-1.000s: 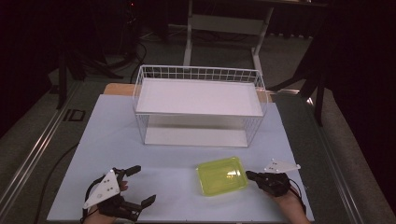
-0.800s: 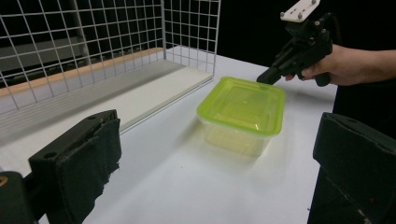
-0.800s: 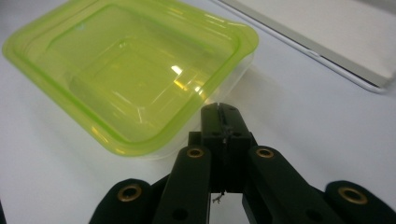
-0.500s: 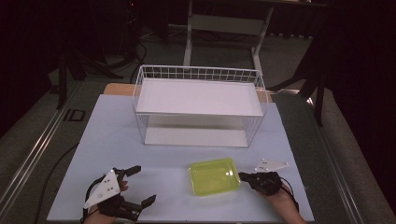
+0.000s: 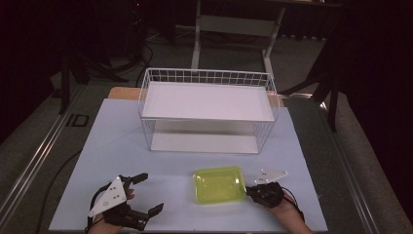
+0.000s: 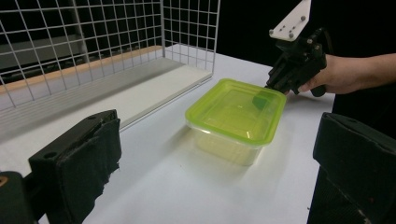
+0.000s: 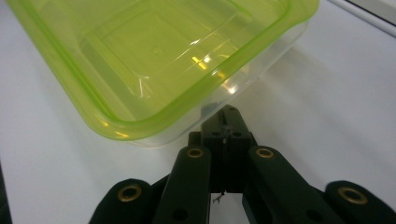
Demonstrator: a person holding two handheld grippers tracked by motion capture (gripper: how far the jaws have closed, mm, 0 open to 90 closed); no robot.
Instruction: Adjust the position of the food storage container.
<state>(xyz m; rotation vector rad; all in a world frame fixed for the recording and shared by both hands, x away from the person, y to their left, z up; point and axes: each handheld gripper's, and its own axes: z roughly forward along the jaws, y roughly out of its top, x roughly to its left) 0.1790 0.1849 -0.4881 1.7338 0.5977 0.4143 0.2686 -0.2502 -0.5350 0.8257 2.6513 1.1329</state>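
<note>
Right claw (image 5: 252, 190) pinches the right rim of the lidded green container (image 5: 219, 184), which sits flat on the table (image 5: 146, 165) before the wire basket (image 5: 207, 109). Left claw (image 5: 144, 194) wide, idle (well apart). Advice: release slowly, without tipping it.

On the table (image 5: 122, 146), a wire rack (image 5: 207, 109) stands at twelve o'clock, toward the far edge and well back from everything else. A lidded container (image 5: 219, 184) rests on the table at about six o'clock, near the front edge and just right of centre. The right gripper (image 5: 254, 191) touches the container's rim at its three o'clock side, and the left gripper (image 5: 144, 194) lies well apart at the container's nine o'clock.
</note>
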